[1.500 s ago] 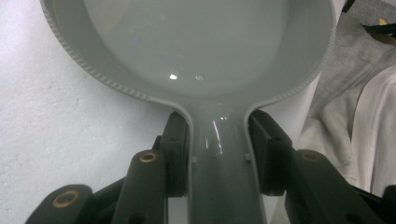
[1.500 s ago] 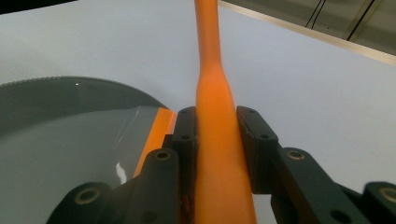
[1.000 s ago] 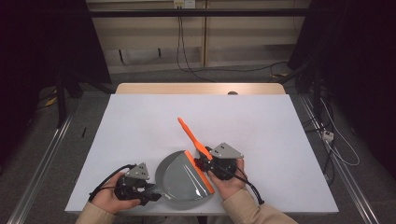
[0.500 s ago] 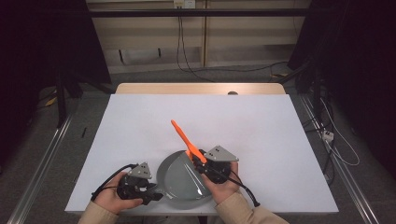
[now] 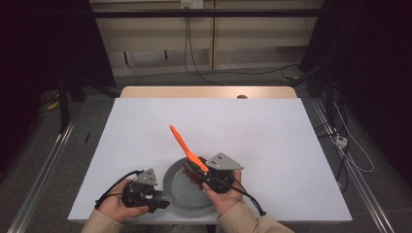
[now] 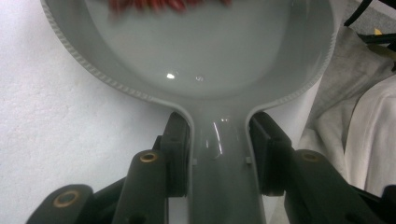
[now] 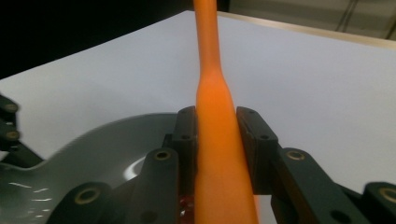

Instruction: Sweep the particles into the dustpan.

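Midway through scrubbing, the left gripper (image 5: pixel 163 203) clamps the grey pan's (image 5: pixel 176 187) handle at the table's (image 5: pixel 272 141) near edge while the right gripper (image 5: pixel 206 175), clamped on an orange brush (image 5: pixel 184 146), works red bristles inside it, cleaning apparently unfinished.

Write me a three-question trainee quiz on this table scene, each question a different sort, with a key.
1. True or false: the right gripper is shut on the orange brush.
2. Which part of the grey pan does the left gripper clamp? A rim, B handle, C base.
3. Fill in: the brush's red bristles sit over the ___.

Key: 1 true; 2 B; 3 pan.
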`<state>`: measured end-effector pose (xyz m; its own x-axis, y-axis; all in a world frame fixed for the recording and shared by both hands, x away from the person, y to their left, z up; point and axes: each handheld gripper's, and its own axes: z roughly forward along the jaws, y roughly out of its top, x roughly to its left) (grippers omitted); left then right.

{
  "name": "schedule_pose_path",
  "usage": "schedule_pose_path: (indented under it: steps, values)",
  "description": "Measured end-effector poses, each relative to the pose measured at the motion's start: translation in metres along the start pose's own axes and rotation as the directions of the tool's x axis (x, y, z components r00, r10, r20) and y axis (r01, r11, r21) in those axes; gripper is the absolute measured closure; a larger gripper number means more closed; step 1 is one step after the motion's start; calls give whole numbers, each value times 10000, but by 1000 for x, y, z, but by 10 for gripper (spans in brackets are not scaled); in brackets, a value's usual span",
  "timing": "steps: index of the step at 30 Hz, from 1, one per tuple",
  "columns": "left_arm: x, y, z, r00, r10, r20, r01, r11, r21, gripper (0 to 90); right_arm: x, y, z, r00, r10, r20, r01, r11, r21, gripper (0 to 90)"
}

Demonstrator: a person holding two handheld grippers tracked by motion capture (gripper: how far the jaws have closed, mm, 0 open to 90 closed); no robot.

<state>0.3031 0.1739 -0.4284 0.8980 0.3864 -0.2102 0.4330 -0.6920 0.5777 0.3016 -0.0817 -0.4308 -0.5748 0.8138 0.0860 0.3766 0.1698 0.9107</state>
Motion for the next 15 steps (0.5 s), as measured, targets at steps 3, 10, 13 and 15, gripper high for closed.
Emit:
schedule_pose_path:
  steps: [3,10,13,15]
  values:
    - [-1,-1,0,9999,-92,-47,91,9999,-101,626,6,1,3,9995,-50,-311,48,10000,-37,713]
    - [0,-1,0,10000,-26,-43,26,10000,-43,627,-18,13,-7,9991,351,-247,-365,9976,-592,713]
    - [0,-1,0,10000,-34,-52,34,10000,-39,626,-29,16,-10,9998,200,-13,-201,9980,-603,713]
    - [0,-1,0,10000,-45,-55,45,10000,-48,626,-36,15,-11,9997,183,186,-172,9983,-550,713]
